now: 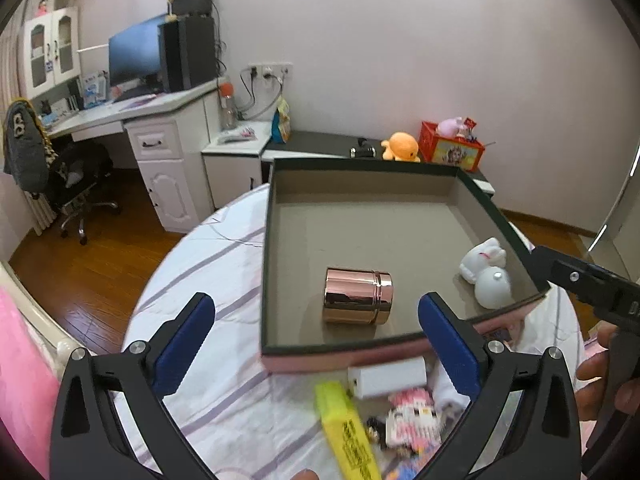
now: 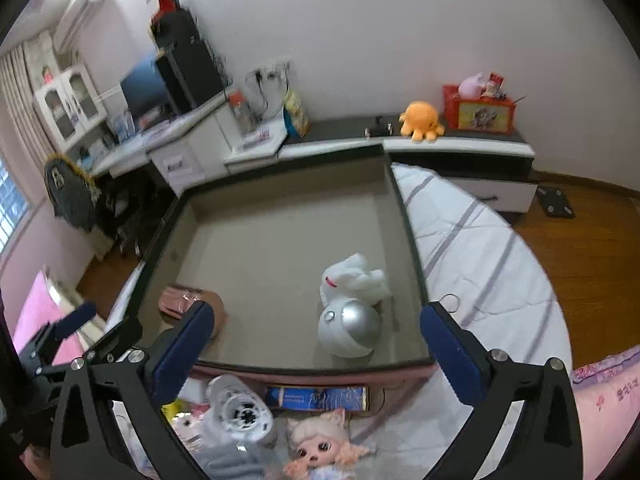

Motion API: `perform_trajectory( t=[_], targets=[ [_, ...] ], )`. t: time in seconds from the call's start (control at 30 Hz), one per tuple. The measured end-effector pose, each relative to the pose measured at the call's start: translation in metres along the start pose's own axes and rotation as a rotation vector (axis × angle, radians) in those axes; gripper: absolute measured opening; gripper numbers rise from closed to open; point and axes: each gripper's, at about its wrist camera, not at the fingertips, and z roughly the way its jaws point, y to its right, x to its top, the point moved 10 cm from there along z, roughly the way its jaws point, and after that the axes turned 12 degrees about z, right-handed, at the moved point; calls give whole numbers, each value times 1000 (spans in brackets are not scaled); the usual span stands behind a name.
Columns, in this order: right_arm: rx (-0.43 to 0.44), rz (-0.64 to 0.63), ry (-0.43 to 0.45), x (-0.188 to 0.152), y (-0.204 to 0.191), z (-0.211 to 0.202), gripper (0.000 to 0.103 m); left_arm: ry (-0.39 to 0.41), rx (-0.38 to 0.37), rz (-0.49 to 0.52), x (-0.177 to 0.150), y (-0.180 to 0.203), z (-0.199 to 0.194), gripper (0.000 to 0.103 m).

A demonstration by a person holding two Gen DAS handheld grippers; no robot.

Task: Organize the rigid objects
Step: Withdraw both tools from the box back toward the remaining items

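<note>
both tools stand wide and empty: the left tool [image 1: 316,338] and the right tool [image 2: 316,344] hover at the near rim of the shallow box [image 1: 267,240], which sits on a striped bed cover [image 1: 208,272], and nothing lies between either pair of pads.

inside the box, the rose-gold canister [image 1: 358,296] lies on its side near the front. its long axis runs left to right in the left wrist view, with the lid end pointing right. the white rabbit figure with its round base [image 1: 486,272] rests in the near right corner, the rabbit towards the back wall and the ball-shaped base towards the front; its long axis runs roughly front to back.

the step in hand looks like picking the next piece from the loose pile in front of the box. candidates there are the yellow highlighter [image 1: 348,428], lying slantwise with its long axis running from upper left to lower right, the small white block [image 1: 386,376], the pixel-block figure [image 1: 412,420], a doll [image 2: 320,448] and a white round gadget [image 2: 240,408]. to do it well, a tool should close across a thing's short axis, so the highlighter wants pads on its flat sides, approached square-on. lifting clear of the rim before moving inward would avoid knocking the box.
</note>
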Motion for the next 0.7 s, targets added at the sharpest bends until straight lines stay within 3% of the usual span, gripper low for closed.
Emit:
perform_trajectory(
  t=[0.4, 0.7],
  targets=[
    [58, -2, 119, -28, -26, -83, 103, 64, 43, -3, -12, -1, -74, 103],
    [-50, -15, 203, -64, -15, -126, 103, 120, 76, 15, -26, 4, -126, 103]
  ],
)
